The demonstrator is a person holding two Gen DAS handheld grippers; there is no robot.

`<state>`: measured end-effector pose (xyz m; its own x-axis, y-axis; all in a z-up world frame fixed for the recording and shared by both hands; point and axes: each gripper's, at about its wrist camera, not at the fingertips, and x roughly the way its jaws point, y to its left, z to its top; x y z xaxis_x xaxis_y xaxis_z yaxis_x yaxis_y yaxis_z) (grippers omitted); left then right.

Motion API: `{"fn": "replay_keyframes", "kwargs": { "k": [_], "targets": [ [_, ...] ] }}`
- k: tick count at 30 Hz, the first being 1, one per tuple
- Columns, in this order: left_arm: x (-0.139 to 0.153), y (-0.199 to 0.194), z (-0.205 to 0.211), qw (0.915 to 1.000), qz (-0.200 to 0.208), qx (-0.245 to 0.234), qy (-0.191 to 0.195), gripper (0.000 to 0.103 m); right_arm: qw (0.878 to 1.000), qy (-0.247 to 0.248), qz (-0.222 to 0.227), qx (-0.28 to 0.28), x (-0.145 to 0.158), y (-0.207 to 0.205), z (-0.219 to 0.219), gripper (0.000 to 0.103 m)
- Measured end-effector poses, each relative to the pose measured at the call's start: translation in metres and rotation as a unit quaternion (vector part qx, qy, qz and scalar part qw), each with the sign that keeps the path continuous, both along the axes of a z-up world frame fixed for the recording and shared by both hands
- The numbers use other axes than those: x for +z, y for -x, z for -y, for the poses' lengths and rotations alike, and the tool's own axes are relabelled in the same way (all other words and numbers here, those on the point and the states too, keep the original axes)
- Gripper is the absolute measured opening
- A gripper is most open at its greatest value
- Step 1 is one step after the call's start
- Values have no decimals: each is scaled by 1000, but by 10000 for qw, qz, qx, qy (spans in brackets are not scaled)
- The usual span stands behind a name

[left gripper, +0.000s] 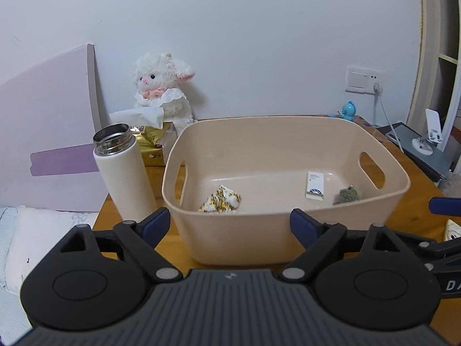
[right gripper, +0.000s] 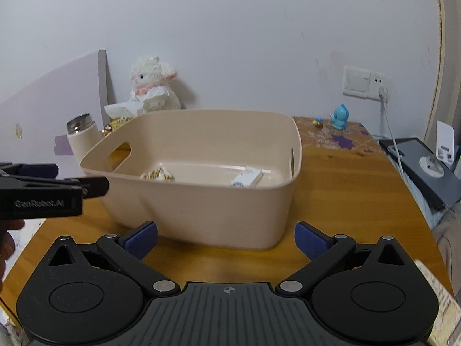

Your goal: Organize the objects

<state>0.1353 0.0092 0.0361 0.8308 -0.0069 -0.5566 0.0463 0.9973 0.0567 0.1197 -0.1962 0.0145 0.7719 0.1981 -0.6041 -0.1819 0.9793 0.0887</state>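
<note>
A beige plastic bin (left gripper: 288,230) (right gripper: 201,210) stands on the wooden table. Inside lie a yellow-speckled white wad (left gripper: 220,200) (right gripper: 158,174), a small white box (left gripper: 315,186) (right gripper: 247,177) and a grey-green lump (left gripper: 347,195). My left gripper (left gripper: 230,225) is open and empty just in front of the bin's near wall. My right gripper (right gripper: 226,239) is open and empty before the bin. The left gripper also shows from the side in the right wrist view (right gripper: 54,186).
A white open flask (left gripper: 122,173) (right gripper: 79,137) stands left of the bin, with a gold tissue box (left gripper: 151,144) and a plush lamb (left gripper: 164,89) behind. A blue figurine (right gripper: 340,116), a wall socket with cable (right gripper: 383,92) and a dark device (right gripper: 426,167) are at right.
</note>
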Motion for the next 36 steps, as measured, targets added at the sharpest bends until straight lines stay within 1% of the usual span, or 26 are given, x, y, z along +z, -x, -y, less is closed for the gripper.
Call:
{"fn": "replay_keyframes", "kwargs": {
  "k": [4, 7, 11, 15, 25, 36],
  "targets": [
    [1, 20, 2, 9999, 56, -26, -123, 91, 10000, 17, -40, -15, -3, 18, 3, 103],
    [1, 34, 0, 10000, 48, -28, -47, 91, 10000, -16, -27, -54, -1, 31, 7, 103],
    [3, 57, 1, 9999, 132, -41, 14, 91, 9999, -70, 110, -75, 7, 48, 11, 103],
    [4, 77, 1, 9999, 81, -11, 119, 91, 9998, -27, 194, -79, 12, 62, 11, 103],
    [8, 116, 2, 9999, 61, 80, 6, 91, 9999, -39, 125, -83, 7, 85, 11, 103],
    [7, 147, -4, 9998, 47, 181, 106, 91, 9981, -281, 471, -272, 16, 126, 26, 103]
  ]
}}
